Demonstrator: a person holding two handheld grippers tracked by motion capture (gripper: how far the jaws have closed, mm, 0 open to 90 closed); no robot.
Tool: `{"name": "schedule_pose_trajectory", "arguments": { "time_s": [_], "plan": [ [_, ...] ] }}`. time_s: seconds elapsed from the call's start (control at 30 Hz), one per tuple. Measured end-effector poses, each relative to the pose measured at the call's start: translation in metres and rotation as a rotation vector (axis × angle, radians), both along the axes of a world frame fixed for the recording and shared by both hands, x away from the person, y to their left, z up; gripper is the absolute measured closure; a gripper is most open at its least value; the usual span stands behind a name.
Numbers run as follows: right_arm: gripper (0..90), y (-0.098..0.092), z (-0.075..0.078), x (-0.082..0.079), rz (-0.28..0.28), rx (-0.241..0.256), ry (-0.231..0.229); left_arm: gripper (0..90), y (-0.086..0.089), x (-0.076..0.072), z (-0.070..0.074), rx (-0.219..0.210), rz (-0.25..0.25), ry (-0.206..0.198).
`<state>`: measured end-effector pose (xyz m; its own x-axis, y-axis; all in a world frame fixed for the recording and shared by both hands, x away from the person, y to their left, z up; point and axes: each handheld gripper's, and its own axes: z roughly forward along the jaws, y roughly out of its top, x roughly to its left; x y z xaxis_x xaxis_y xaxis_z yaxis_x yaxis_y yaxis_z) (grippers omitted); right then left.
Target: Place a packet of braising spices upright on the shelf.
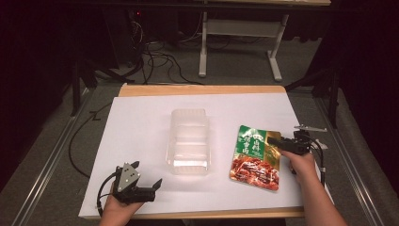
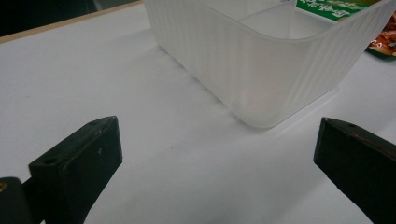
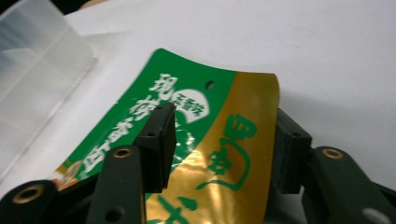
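Observation:
A clear plastic container (image 1: pixel 188 141) with ribbed walls sits in the middle of the white table; its near corner (image 2: pixel 261 60) stands just ahead of my left gripper (image 2: pixel 219 140). The left gripper (image 1: pixel 148 173) rests open at the front left, nothing between its jaws. A green, gold and red food packet (image 1: pixel 255 160) lies to the right of the container. My right gripper (image 1: pixel 277 141) is at the packet's upper right corner. Its jaws are apart, one over the green print, the other behind the curled-up gold edge (image 3: pixel 252 116).
The white sheet (image 1: pixel 141 122) covers a wooden table with edges close to both hands. Beyond it are a table frame (image 1: pixel 235 28), cables on the floor and dark stands. Part of the packet (image 2: pixel 327 7) shows behind the container in the left gripper view.

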<state>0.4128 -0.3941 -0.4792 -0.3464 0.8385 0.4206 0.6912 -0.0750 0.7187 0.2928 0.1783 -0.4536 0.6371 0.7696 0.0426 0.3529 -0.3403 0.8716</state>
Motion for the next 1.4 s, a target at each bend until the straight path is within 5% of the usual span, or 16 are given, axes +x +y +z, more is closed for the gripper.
{"name": "schedule_pose_trajectory", "arguments": {
  "time_s": [0.13,0.37,0.5,0.77,1.0,1.4],
  "plan": [
    [50.3,0.005,0.000,-0.003,0.025,-0.038,0.003,1.5,-0.001,-0.002,0.001,0.001,-0.004,-0.008],
    [56.0,0.003,-0.002,-0.002,0.049,-0.020,0.037,1.6,0.000,-0.002,0.001,0.000,-0.001,-0.010],
    [59.3,0.008,-0.002,-0.002,0.039,-0.068,0.049,1.8,-0.001,-0.002,0.001,-0.003,-0.002,-0.008],
    [85.2,0.006,-0.001,-0.004,0.032,-0.070,0.036,2.2,-0.002,-0.001,0.001,-0.003,-0.008,-0.006],
    [90.0,0.005,0.009,-0.015,0.022,-0.051,-0.041,3.0,-0.001,-0.001,0.001,-0.010,-0.012,-0.008],
    [90.0,0.022,0.051,-0.055,-0.004,-0.034,-0.224,3.6,0.001,-0.002,0.003,-0.019,-0.017,-0.012]
  ]
}}
